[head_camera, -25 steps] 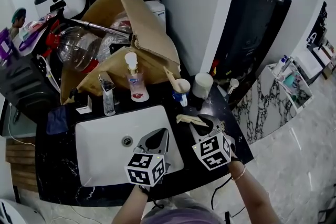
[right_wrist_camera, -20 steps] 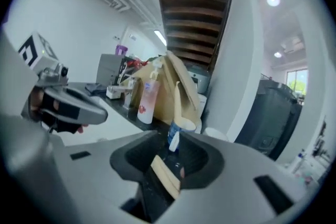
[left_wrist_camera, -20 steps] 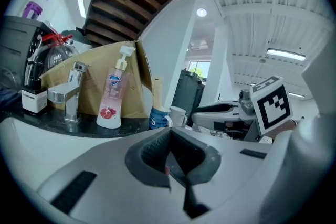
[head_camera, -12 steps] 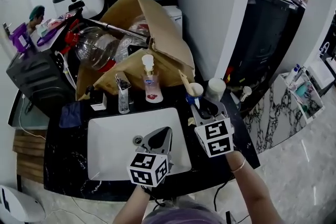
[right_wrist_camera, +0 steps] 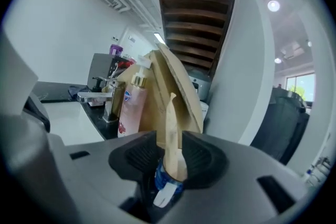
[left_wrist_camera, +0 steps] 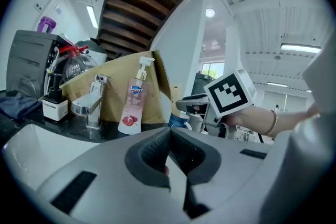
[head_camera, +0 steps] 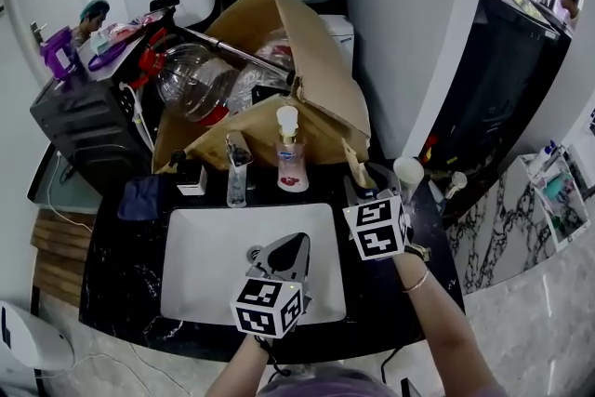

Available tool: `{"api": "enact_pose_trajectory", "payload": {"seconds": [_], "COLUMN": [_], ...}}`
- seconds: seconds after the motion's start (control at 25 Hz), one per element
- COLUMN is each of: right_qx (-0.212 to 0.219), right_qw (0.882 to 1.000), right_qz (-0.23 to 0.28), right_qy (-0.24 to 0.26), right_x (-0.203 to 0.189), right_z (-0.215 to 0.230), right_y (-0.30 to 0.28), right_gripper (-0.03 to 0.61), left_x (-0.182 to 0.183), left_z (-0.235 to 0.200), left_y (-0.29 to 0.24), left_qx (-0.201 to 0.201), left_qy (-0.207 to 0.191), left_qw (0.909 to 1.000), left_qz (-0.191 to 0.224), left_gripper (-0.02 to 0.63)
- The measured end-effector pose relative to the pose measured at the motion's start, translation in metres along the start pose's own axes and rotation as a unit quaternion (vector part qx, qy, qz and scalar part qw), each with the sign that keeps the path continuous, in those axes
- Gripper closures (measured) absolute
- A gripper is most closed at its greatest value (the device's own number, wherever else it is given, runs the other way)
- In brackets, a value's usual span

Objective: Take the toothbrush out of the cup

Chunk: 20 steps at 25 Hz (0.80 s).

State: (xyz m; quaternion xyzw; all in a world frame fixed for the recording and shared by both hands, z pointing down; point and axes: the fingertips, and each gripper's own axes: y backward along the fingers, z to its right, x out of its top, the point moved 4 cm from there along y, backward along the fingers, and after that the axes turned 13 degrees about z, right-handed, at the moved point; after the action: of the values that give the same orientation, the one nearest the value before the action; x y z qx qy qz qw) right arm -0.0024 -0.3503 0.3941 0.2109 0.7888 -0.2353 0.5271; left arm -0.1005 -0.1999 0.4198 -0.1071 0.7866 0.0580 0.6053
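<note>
Right gripper is at the sink's back right corner, with its jaws apart; they have just been opening wider. Between them stands the toothbrush, pale tan and upright, its tip leaning a little to one side. Its lower end sits in the blue cup, which shows low in the gap between the two pads. The pads flank the toothbrush closely on both sides but do not look pressed against it. Whether they touch the cup's sides I cannot tell. So the toothbrush is in the cup, on the black counter just past the sink's right rear corner.

The left gripper hangs over the front right part of the sink. Its jaws are closed tip to tip with nothing between them, and it points toward the sink's back edge.

Along the sink's back edge the faucet stands near the middle, with a pump soap bottle just to its right. A small dark bottle with a white label is at the back left corner. A dark cloth lies on the counter just left of that corner. Behind the sink a large open cardboard box leans against the wall. A white cup stands beyond the sink's back right corner, to the right of the right gripper.
</note>
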Motion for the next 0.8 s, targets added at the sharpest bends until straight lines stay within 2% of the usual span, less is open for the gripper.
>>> {"api": "enact_pose_trajectory", "payload": {"seconds": [0.12, 0.28, 0.48, 0.8], "right_qx": [0.010, 0.015, -0.008, -0.040], "right_qw": [1.000, 1.000, 1.000, 0.997], "right_qz": [-0.007, -0.002, 0.009, 0.052], "right_qy": [-0.002, 0.007, 0.019, 0.031], "right_x": [-0.007, -0.007, -0.007, 0.016], "right_z": [-0.001, -0.004, 0.000, 0.008], "right_y": [-0.012, -0.017, -0.014, 0.004], "right_gripper": [0.435, 0.465, 0.513, 0.534], "left_x": [-0.001, -0.002, -0.004, -0.002], "left_z": [-0.003, -0.006, -0.010, -0.004], "left_y": [-0.004, -0.009, -0.010, -0.010], "left_qx": [0.008, 0.014, 0.017, 0.003], "left_qy": [0.000, 0.000, 0.002, 0.003], "left_qw": [1.0000, 0.9999, 0.9998, 1.0000], "left_qz": [-0.002, -0.004, -0.005, 0.001], "left_gripper": [0.614, 0.614, 0.614, 0.614]}}
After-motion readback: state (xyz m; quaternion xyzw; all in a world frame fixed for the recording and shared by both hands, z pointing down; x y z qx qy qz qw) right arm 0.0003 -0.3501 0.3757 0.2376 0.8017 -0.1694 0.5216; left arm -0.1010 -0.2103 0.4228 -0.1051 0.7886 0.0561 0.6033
